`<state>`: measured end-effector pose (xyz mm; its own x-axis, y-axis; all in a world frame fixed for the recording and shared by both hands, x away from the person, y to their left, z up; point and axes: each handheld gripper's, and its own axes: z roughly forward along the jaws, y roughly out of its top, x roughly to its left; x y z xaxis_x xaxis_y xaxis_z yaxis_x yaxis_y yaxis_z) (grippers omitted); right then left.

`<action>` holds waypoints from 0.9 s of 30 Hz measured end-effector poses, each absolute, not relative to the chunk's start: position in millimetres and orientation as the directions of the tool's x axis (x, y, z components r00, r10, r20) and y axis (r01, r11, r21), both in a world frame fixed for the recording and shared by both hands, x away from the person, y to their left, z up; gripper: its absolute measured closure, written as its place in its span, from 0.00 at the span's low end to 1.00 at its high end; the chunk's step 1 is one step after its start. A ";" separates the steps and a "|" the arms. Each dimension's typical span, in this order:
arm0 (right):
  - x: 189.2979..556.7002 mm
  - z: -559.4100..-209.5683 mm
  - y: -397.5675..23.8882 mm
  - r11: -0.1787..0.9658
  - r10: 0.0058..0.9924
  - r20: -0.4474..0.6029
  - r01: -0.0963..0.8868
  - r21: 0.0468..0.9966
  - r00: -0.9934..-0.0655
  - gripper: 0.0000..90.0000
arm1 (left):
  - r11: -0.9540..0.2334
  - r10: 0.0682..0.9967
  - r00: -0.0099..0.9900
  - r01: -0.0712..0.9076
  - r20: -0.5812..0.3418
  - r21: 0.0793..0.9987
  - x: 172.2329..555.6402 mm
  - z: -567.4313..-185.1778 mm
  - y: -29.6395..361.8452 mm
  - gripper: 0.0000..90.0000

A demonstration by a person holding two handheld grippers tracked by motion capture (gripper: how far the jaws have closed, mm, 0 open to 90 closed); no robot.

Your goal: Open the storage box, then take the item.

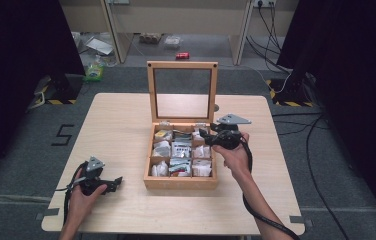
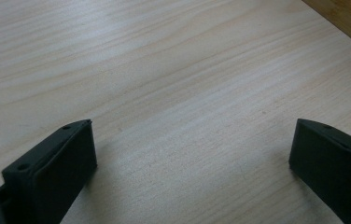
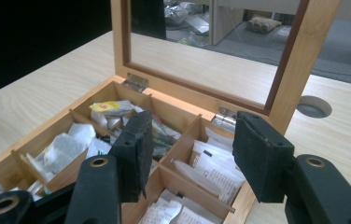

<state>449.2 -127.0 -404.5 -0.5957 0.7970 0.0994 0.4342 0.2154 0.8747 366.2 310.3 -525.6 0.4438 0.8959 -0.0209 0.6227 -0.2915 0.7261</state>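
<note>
A wooden tea box [image 1: 180,183] stands in the middle of the table with its glass-paned lid [image 1: 182,92] upright. Its compartments hold several tea bags [image 1: 181,150] and white packets [image 3: 213,170]. My right gripper [image 1: 205,133] hovers over the box's back right corner, open, with nothing between its fingers [image 3: 134,151]. In the right gripper view the jaws stand apart above the right-hand compartments. My left gripper [image 1: 117,181] rests low at the table's front left, open and empty, its pads [image 2: 66,161] spread over bare wood.
The pale wooden table [image 1: 121,125] has a round cable hole [image 3: 314,106] behind the box on the right. The box's corner [image 2: 346,16] edges into the left gripper view. Cables, boxes and clutter lie on the grey floor beyond the table.
</note>
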 end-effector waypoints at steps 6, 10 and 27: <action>440.6 -406.9 -128.6 0.225 0.782 0.101 0.429 0.875 -0.615 0.53 | -0.292 0.896 0.444 0.623 -0.021 0.726 366.2 -525.6 310.3 0.00; 435.4 -408.7 -130.6 0.224 0.778 0.102 0.426 0.876 -0.619 0.53 | -0.291 0.896 0.444 0.623 -0.021 0.726 366.2 -525.6 310.3 0.00; 417.9 -423.1 -134.0 0.283 0.761 0.063 0.418 0.863 -0.646 0.59 | -0.291 0.896 0.444 0.623 -0.021 0.726 366.2 -525.6 310.3 0.00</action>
